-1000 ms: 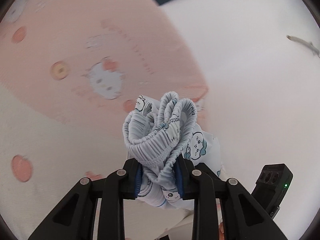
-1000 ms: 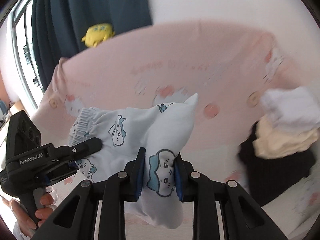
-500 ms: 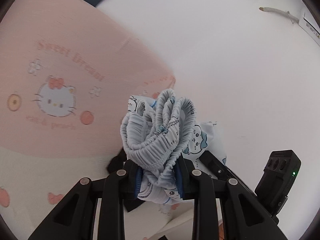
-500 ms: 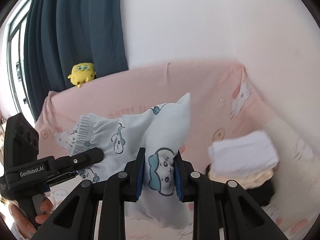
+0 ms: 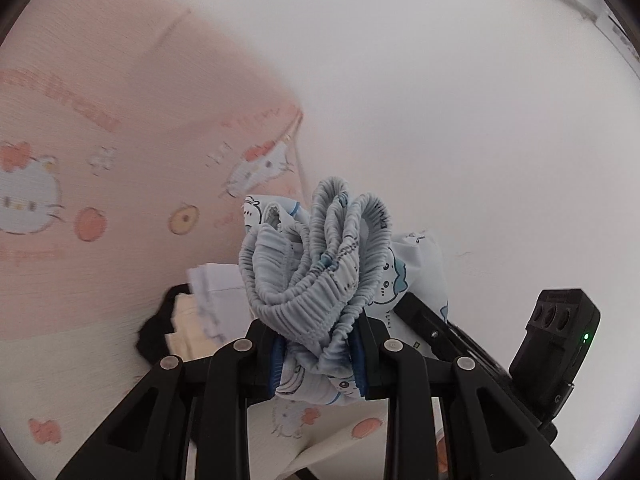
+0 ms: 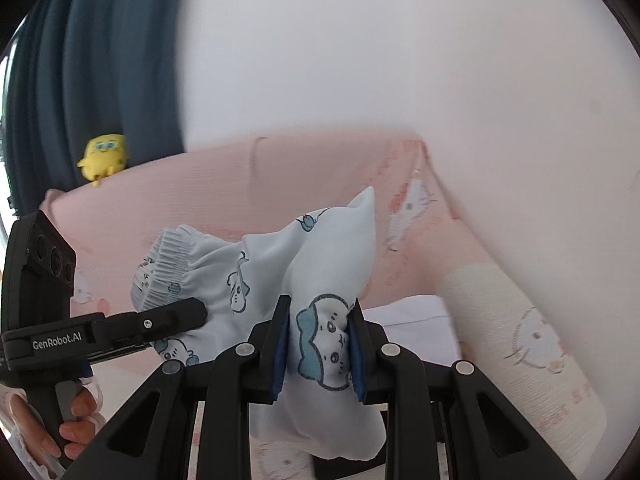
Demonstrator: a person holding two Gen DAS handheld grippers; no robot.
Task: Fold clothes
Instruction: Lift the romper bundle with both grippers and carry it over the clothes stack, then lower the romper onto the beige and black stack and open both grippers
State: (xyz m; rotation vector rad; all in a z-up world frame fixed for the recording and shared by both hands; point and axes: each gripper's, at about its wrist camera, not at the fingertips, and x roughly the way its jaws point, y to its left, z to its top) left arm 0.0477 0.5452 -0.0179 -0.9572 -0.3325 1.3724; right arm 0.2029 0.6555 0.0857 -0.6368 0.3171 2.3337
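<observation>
Two handheld grippers hold one pale blue cartoon-print garment (image 6: 256,280) aloft between them, above a bed spread with a pink cat-print sheet (image 5: 120,152). At the left gripper (image 5: 318,356), the fingers (image 5: 276,356) are clamped on the garment's bunched elastic waistband (image 5: 316,256), which fans out in ruffled folds above the blue pads. At the right gripper (image 6: 318,356), the fingers (image 6: 280,344) pinch a fold of the same fabric, a printed cat face (image 6: 326,344) caught squarely between them, with one corner of the cloth standing up in a point. Seen from the right wrist, the left gripper reaches in from the left edge, a person's hand (image 6: 76,412) wrapped around its handle. Beyond the waistband, a stack of folded clothes (image 5: 196,304), white over cream over black, lies on the bed near the pink padded surround. A yellow plush toy (image 6: 104,156) perches on top of that surround, before a dark blue curtain (image 6: 92,68) and a white wall (image 6: 400,48).
</observation>
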